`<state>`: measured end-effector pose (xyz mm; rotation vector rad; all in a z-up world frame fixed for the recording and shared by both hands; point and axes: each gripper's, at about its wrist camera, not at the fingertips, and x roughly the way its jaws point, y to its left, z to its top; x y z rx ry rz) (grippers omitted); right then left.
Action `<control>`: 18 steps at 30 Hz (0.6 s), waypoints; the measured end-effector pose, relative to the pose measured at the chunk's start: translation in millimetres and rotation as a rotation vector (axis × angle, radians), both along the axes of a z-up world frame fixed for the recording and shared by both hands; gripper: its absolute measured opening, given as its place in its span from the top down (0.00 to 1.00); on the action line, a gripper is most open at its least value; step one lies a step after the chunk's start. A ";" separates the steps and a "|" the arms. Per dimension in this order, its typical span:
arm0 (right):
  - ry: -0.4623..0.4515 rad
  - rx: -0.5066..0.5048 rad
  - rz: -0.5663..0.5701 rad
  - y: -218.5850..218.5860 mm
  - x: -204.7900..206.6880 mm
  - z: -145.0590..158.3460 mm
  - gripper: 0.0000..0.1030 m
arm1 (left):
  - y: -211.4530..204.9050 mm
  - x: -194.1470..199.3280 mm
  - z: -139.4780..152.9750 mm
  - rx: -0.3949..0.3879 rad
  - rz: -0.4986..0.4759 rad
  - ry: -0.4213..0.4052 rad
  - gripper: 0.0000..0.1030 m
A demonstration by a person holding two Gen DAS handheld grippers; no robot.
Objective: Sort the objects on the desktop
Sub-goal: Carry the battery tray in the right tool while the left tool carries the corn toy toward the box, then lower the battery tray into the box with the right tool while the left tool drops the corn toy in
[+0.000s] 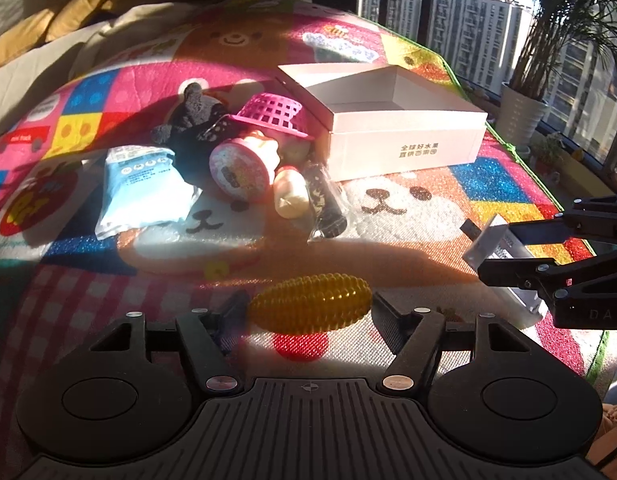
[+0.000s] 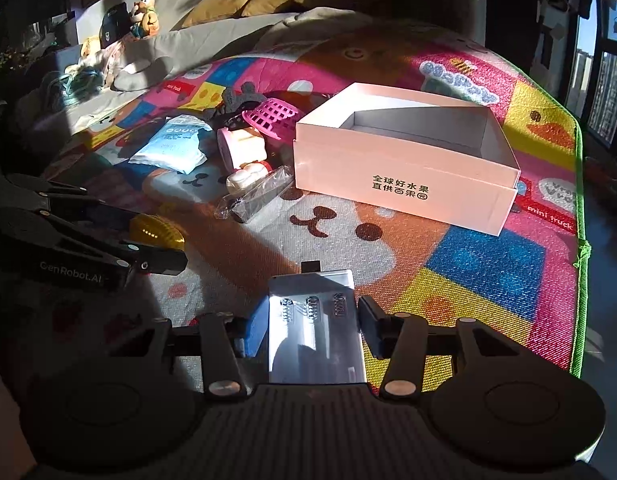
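Now your left gripper [image 1: 310, 310] squeezes the bumpy yellow rubber corn toy [image 1: 310, 307] by both tips. It lies sideways across the fingers, looks soft and light, and may squash, so hold gently. Your right gripper [image 2: 310, 320] pinches the flat shiny silver case [image 2: 314, 332] by its long edges. It points away from you, toward the open white cardboard box [image 2: 404, 184] on the colourful bear mat [image 2: 488, 264]. It looks stiff and slippery.

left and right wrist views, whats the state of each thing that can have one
left gripper: shut on yellow knobbly corn-shaped toy
right gripper: shut on silver flat case
white cardboard box: open, looks empty
pink plastic lattice basket: tipped over
blue-white soft packet: lying flat
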<state>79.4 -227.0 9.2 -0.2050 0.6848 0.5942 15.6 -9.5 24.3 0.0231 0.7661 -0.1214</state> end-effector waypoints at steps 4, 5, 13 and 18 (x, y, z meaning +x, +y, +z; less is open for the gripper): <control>-0.058 0.000 -0.021 -9.6 -11.8 17.3 0.53 | -12.4 -14.1 22.5 0.021 -0.053 -0.069 0.30; -0.072 0.008 -0.026 -12.5 -14.0 22.4 0.53 | -15.5 -16.2 29.7 0.025 -0.064 -0.092 0.30; -0.239 0.106 -0.105 -35.2 -10.5 87.9 0.54 | -39.9 -1.3 91.0 0.096 -0.124 -0.313 0.30; -0.307 0.210 -0.145 -51.6 24.3 130.9 0.54 | -51.5 41.5 109.7 0.114 -0.128 -0.396 0.30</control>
